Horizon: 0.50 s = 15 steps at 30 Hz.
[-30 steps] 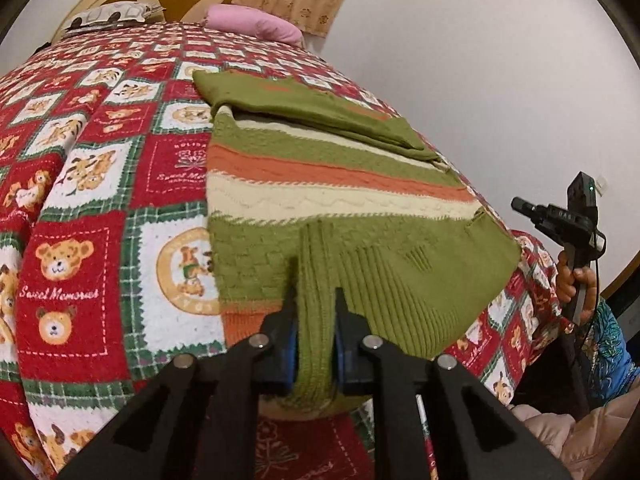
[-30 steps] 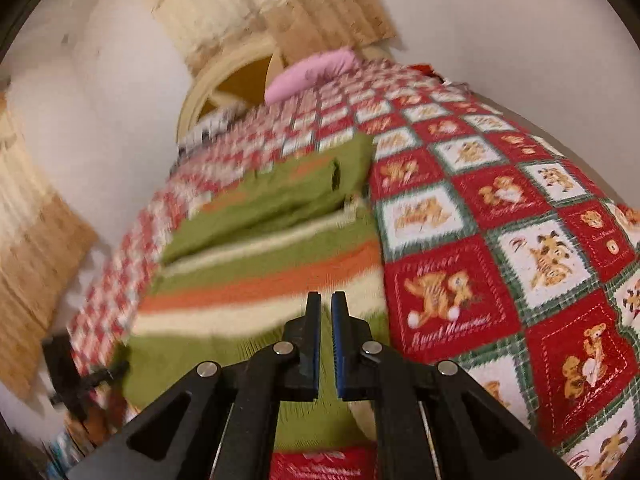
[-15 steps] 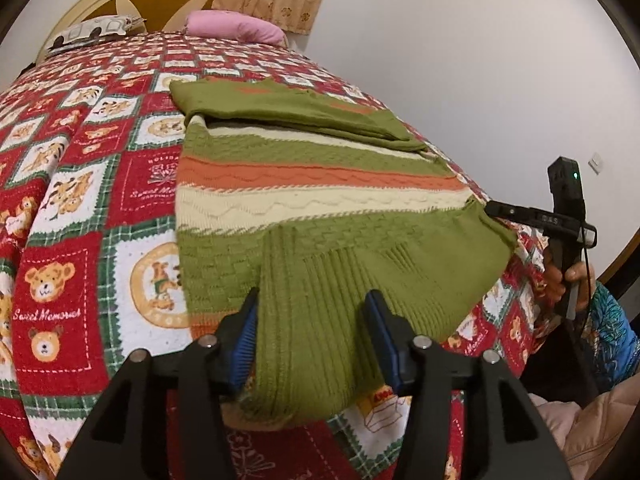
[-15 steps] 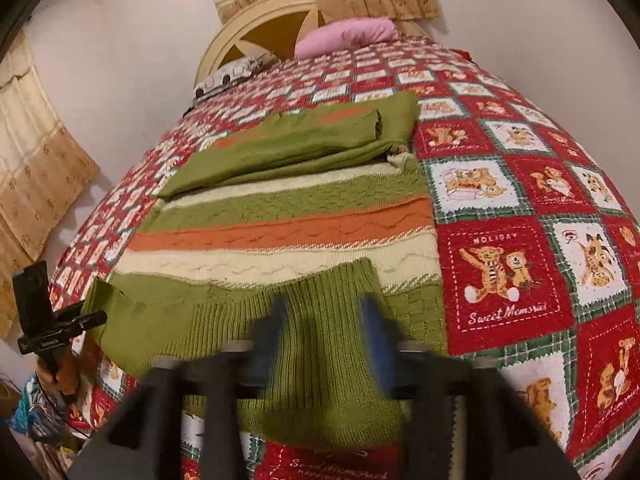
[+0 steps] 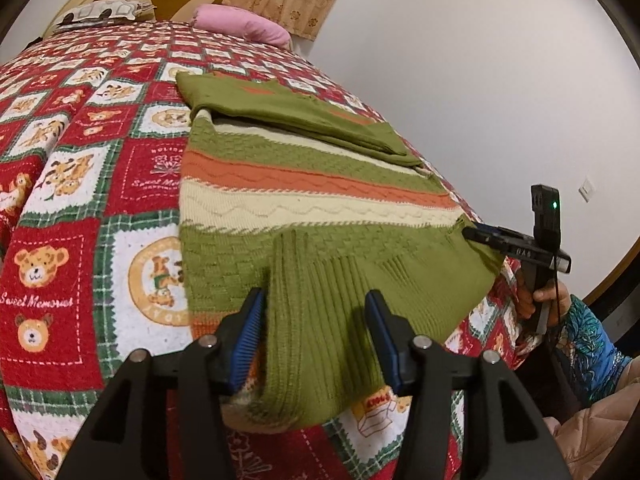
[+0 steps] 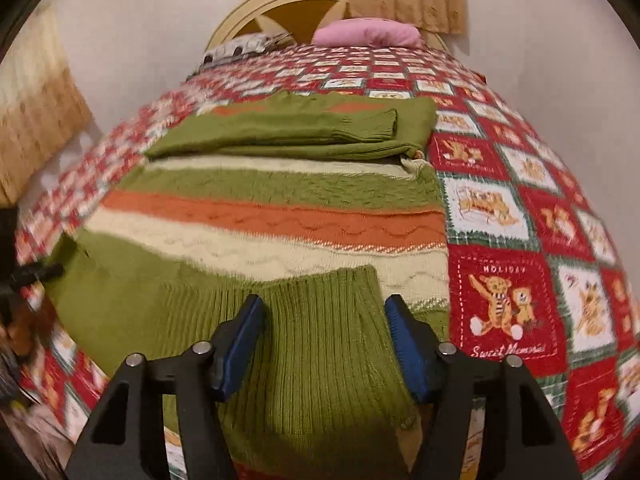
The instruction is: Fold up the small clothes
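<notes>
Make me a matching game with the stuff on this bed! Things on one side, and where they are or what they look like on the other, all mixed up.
Things:
1. pillow
2. sweater
3. blanket
4. left gripper

Descriptions:
A. green, orange and cream stripes
B. open, over the ribbed green cuff
C. pink, at the headboard
D. red squares with teddy bears

Pairs: 1-C, 2-A, 3-D, 4-B

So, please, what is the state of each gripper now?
Left gripper: open, holding nothing, over the sweater.
Right gripper: open, holding nothing, over its green ribbed part.
</notes>
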Each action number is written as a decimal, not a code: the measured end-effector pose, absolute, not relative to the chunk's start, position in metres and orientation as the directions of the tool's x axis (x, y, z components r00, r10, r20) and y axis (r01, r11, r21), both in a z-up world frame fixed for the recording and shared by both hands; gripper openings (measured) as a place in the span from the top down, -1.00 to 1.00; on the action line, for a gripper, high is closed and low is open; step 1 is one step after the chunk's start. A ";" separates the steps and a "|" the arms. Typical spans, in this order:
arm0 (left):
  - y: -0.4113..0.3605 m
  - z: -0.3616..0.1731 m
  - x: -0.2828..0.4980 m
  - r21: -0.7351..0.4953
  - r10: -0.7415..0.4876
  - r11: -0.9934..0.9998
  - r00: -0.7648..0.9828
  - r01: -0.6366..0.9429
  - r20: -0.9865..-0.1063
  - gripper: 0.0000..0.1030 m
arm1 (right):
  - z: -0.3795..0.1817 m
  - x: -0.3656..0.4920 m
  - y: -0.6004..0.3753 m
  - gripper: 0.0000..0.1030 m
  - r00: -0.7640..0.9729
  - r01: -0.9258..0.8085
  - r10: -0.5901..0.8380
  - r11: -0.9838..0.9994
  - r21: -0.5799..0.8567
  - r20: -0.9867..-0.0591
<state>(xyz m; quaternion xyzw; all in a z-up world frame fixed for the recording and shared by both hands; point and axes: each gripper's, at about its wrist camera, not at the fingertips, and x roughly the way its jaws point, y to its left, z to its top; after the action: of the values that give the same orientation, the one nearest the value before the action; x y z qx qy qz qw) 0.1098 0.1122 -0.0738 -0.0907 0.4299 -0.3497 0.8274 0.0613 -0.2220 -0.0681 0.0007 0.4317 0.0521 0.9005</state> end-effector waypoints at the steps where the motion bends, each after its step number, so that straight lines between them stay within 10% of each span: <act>1: 0.112 -0.074 0.110 -0.451 -0.656 0.741 0.388 0.498 -0.648 -0.04 | -0.068 0.060 -0.219 0.16 0.620 -0.101 0.080 0.995 0.021 -0.781; 3: 0.111 -0.073 0.109 -0.434 -0.638 0.755 0.399 0.491 -0.658 0.17 | -0.066 0.056 -0.215 0.67 0.611 -0.126 0.095 0.992 0.021 -0.786; 6: 0.111 -0.073 0.109 -0.376 -0.578 0.799 0.427 0.469 -0.695 0.79 | -0.060 0.051 -0.209 0.76 0.615 -0.120 0.056 0.992 -0.023 -0.786; 15: 0.121 -0.051 0.123 -0.389 -0.549 0.831 0.475 0.397 -0.687 0.84 | -0.006 0.040 -0.210 0.77 0.739 -0.054 0.058 0.998 0.027 -0.672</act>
<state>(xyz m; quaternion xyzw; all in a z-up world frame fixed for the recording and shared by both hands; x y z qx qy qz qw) 0.1235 0.1208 -0.0511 -0.0881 0.4309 -0.2770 0.8543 0.0397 -0.2099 -0.0060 0.0027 0.3602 0.0302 0.9324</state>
